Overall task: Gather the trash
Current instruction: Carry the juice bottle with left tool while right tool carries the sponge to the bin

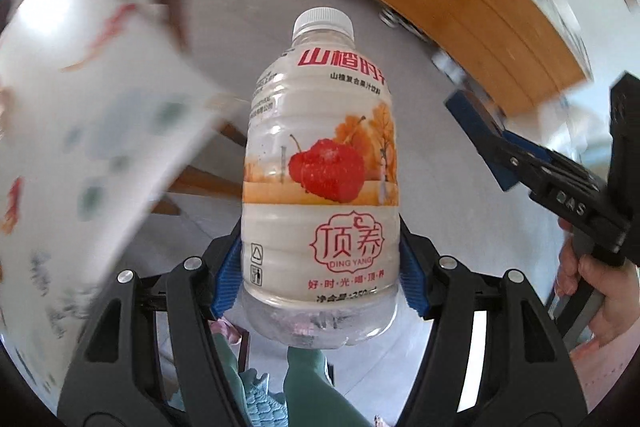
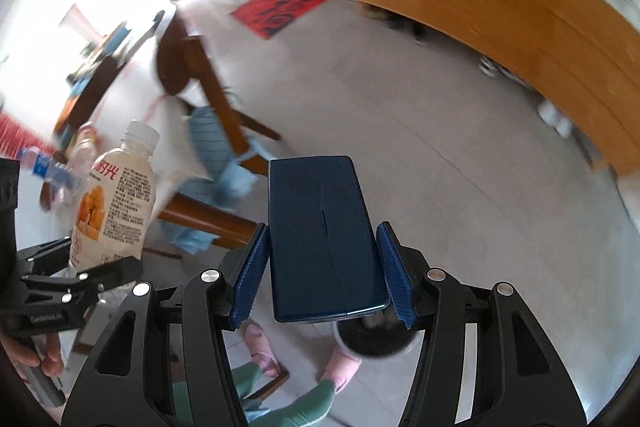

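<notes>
The left gripper clamps the lower body of a plastic drink bottle between its blue pads, cap pointing away from the wrist. Beside it, the right gripper grips a flat dark blue box by its long sides, and just below it stands a dark bin on the floor.

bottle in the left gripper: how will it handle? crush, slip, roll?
The bottle looks empty, only droplets inside, so probably very light. Its thin ribbed clear wall may dent under the fingers. The glossy label might slip a little, though the ribbed pads should hold. Being round, it would likely roll if laid down.
</notes>
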A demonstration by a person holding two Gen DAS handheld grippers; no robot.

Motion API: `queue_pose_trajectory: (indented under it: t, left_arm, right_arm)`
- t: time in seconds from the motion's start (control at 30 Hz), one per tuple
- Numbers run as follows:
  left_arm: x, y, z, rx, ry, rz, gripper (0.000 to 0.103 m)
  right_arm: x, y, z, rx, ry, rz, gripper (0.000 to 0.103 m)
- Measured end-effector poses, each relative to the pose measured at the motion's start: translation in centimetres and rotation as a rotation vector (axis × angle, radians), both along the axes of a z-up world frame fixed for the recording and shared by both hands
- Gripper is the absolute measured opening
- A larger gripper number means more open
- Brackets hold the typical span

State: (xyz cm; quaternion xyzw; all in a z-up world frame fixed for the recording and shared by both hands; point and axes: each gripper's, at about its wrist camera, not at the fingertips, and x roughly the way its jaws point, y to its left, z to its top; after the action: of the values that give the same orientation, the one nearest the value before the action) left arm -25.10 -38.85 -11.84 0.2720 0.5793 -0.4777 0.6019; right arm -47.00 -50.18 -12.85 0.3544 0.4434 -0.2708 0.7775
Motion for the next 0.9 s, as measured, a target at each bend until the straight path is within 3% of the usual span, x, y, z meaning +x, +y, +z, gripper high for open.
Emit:
queue_pose_trajectory:
  t: [0.13,0.27,0.37,0.53,0.7,0.9]
  left_arm:
    - [-5.3,-2.4,-3.1,0.031,0.018,-0.131,0.062]
    - [-8.2,-3.9,-6.8,0.086,0.023,-0.217,0.062]
    - [-10.2,-3.6,-11.2,0.171,0.007,-0.304,0.062]
    - [-11.9,-0.9,-17.6,0.245,0.012,-0.372,0.062]
    - [-13.6,0.6,-27.0,0.393,0.056,-0.467,0.062]
    - [-14.3,1.6,-35.1,0.450,0.095,-0.495,0.062]
  right_arm:
    - [-6.0,0.2,-4.0,0.065,0.033,-0.114,0.056]
    - [-9.0,1.2,-8.6,0.140,0.065,-0.189,0.056]
    - [-10.6,2.4,-12.9,0.202,0.083,-0.235,0.056]
    - [-11.9,4.2,-20.6,0.316,0.105,-0.291,0.056]
    - [-11.9,6.2,-29.6,0.433,0.131,-0.343,0.056]
    - [-11.0,7.6,-38.4,0.554,0.165,-0.394,0.056]
